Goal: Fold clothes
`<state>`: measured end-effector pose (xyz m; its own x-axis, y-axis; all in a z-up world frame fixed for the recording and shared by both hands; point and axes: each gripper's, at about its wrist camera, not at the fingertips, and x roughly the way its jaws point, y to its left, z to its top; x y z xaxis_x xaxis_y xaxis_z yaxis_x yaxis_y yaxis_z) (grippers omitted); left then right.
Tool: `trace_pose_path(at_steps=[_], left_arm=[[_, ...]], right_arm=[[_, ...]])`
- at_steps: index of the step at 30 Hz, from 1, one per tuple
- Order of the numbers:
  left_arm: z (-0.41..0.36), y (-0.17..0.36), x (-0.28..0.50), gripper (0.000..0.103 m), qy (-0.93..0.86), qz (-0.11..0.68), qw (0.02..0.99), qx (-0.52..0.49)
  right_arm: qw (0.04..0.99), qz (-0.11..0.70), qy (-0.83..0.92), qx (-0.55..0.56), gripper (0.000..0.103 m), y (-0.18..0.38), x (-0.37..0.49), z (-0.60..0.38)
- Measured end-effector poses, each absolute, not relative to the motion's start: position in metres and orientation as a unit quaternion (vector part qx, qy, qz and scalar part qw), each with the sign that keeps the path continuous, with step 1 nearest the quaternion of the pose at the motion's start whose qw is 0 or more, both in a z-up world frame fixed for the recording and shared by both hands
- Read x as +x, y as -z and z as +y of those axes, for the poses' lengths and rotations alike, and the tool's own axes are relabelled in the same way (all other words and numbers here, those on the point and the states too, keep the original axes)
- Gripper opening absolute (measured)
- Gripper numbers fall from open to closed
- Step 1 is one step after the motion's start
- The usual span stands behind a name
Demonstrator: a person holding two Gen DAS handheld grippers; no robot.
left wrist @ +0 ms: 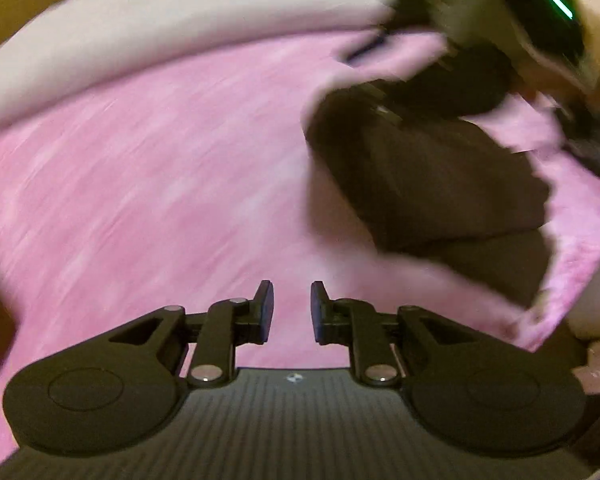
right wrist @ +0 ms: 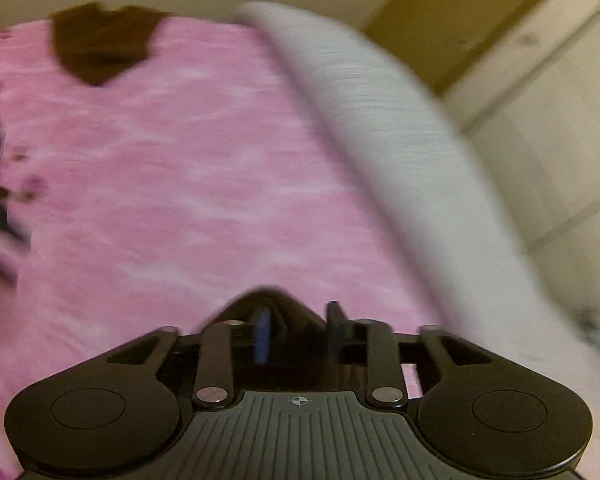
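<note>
Over the pink bedspread (left wrist: 140,184) the left tool (left wrist: 292,308) hovers level, its fingers spread a little with nothing between them. Ahead and to its right the right tool (left wrist: 440,80) lifts a dark brown garment (left wrist: 420,176), which hangs blurred above the spread. From the right wrist view, the right tool (right wrist: 296,332) pinches a dark fold of cloth. Another brown piece (right wrist: 100,44) lies at the far end of the spread. A white blanket (right wrist: 400,128) borders the pink; pale panelled doors (right wrist: 540,120) stand beyond.
</note>
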<state>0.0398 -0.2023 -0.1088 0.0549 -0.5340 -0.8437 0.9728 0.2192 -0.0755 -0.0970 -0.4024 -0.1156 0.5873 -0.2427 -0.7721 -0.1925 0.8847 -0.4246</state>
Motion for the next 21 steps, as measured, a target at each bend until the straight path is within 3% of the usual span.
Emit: trace_pose_path(at_steps=[3,8,12,21], left_arm=[[-0.153,0.137,0.095,0.022,0.478,0.448,0.695,0.296],[-0.191,0.169,0.093,0.035,0.525,0.416,0.670,0.319],[-0.245,0.189,0.071,0.043,0.583,0.373,0.642,0.329],[-0.357,0.229,-0.004,0.060,0.655,0.300,0.588,0.368]], right_arm=[[0.856,0.482,0.009,-0.187,0.050,0.140,-0.096,-0.383],[0.843,0.529,0.016,-0.102,0.063,0.178,-0.103,-0.364],[0.814,0.571,0.098,-0.047,0.066,0.191,-0.154,-0.414],[0.817,0.539,0.182,0.089,0.074,0.219,-0.263,-0.529]])
